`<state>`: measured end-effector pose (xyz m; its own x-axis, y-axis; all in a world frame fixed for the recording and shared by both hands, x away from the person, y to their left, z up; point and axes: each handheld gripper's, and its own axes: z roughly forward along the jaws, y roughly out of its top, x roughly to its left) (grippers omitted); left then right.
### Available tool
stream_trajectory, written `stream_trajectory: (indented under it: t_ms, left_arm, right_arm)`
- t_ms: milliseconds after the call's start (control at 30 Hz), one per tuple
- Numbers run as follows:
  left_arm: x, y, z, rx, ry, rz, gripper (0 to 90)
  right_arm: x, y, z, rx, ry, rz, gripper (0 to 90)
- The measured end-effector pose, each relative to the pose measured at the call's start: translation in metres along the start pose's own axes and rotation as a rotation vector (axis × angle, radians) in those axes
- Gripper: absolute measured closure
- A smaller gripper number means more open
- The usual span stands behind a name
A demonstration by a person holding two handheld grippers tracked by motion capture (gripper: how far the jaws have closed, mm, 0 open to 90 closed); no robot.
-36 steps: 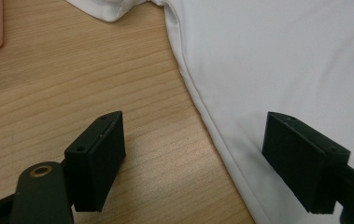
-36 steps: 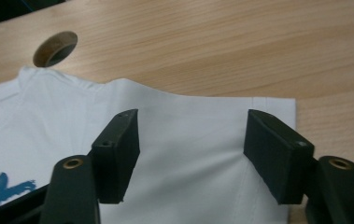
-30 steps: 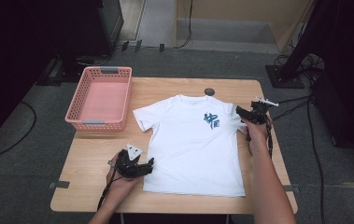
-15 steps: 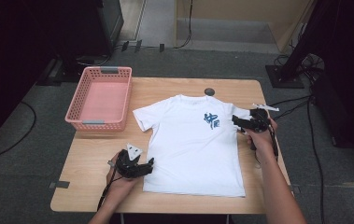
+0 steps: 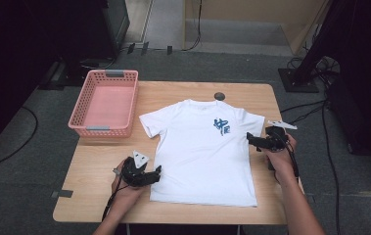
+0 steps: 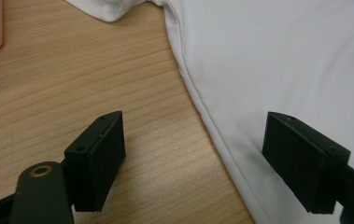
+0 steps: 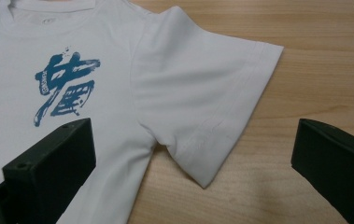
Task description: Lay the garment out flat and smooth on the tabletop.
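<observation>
So there's a white cotton t-shirt (image 5: 203,149) with a blue print, lying flat and face up in the middle of the light wooden worktop (image 5: 100,196). The left claw (image 5: 154,172) is spread wide right at the shirt's lower side edge, pinching nothing. The right claw (image 5: 250,139) has just been opening, nothing between its jaws, sitting by the sleeve (image 7: 202,102). A pink plastic basket (image 5: 105,103) sits off at the far left corner.

A light wooden table (image 5: 100,196) stands on grey carpet (image 5: 21,196); dark equipment surrounds it.
</observation>
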<state>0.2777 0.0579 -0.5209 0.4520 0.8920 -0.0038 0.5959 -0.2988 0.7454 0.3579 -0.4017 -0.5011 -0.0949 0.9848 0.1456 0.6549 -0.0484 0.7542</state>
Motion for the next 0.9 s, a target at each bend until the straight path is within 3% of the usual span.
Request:
stream_trajectory:
  t_ms: [200,433,900]
  left_arm:
    - [0.0,0.0,0.0,0.001,0.0,0.001,21.6]
    - [0.0,0.0,0.0,0.001,0.0,0.001,21.6]
    - [0.0,0.0,0.0,0.001,0.0,0.001,21.6]
  right_arm:
    - [-0.001,-0.01,-0.011,-0.008,0.002,-0.031,0.0]
    - [0.006,-0.019,-0.025,-0.013,-0.001,-0.088,0.0]
    - [0.0,-0.04,-0.051,-0.016,-0.007,-0.069,0.0]
